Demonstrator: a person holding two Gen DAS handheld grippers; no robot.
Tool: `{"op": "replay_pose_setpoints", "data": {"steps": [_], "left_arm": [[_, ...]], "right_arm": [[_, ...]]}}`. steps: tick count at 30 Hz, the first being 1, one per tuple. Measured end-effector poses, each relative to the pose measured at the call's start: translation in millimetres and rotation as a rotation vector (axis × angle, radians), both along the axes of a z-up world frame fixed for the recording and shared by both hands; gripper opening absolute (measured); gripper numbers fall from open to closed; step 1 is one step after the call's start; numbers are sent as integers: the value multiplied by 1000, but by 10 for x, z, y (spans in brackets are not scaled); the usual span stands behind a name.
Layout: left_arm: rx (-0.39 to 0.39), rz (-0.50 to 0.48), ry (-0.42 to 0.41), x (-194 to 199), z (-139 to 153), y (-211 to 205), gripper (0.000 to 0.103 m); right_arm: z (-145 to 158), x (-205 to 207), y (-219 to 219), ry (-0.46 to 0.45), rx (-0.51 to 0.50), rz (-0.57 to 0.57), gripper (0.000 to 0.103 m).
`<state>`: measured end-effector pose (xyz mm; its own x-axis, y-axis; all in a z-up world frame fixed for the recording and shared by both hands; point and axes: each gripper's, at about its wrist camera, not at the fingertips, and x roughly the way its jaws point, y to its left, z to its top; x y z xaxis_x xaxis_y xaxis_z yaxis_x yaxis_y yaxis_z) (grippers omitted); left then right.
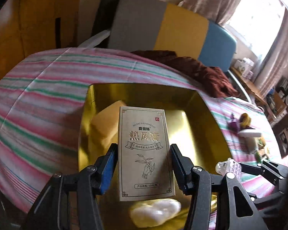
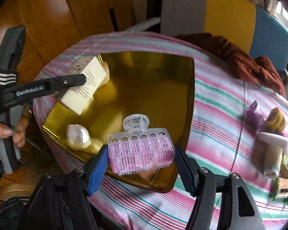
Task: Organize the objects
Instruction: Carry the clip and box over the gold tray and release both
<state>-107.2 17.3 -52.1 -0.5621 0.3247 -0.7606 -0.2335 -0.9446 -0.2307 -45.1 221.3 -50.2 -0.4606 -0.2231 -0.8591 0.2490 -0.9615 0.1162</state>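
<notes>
A gold tray (image 2: 190,95) with a shiny, mirror-like inside sits on a bed covered by a pink, green and white striped sheet (image 1: 38,95). Both tongs hang over it, each holding something.

The left tongs (image 1: 144,163) are closed on a tall tan carton (image 1: 146,153) printed with Chinese characters and a line drawing of a hand holding a sprig. In the left wrist view the carton stands upright between the two jaws, above the tray's floor. Only this view shows the printed front. Behind the carton lies a yellow block (image 1: 105,122), and below it, near the tray's front edge, a small white wrapped bundle (image 1: 157,210).

The right tongs (image 2: 141,161) are closed on a clear pink hair roller with a clip (image 2: 141,149), held over the tray's near edge. The right wrist view shows the roller's row of small windows and its clear clip. In the left view it is just a pale glimpse at the lower right.

The right view also shows the left tongs from the side, with a hand (image 2: 3,136) wrapped around their grey handle, and the carton's side panel of small print.

Outward on the sheet lie a rumpled brown cloth (image 2: 240,57), a purple and yellow bundle (image 2: 263,118), a white block (image 2: 274,140) and small green cartons (image 2: 284,184) at the right edge. Beyond the bed stand grey, yellow and blue panels (image 1: 174,26), and only the left view shows a bright curtained window (image 1: 259,19).
</notes>
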Motion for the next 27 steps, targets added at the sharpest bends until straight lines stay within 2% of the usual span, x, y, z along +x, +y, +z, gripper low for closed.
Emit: {"op": "replay_pose_setpoints", "data": {"steps": [5,6,13,19,23,27], "left_arm": [[-15,49,-3,20,-67,-144,57],[-20,54,0,22,-63,-164,60],[-8,76,46,135,92,-192,64],[-6,67,112,329,298,-45,72],[-39,67,178,481,423,67,82],[-69,62,228,588,518,136,87]], "right_arm": [[-93,10,56,-32,5,-19,69],[-105,10,72,-36,5,-23,69],[-32,126,107,-11,-25,-56,69],[96,207,82,61,-35,-97,69],[201,247,35,123,-27,-119,69],[288,263,31,176,-21,-143,69]]}}
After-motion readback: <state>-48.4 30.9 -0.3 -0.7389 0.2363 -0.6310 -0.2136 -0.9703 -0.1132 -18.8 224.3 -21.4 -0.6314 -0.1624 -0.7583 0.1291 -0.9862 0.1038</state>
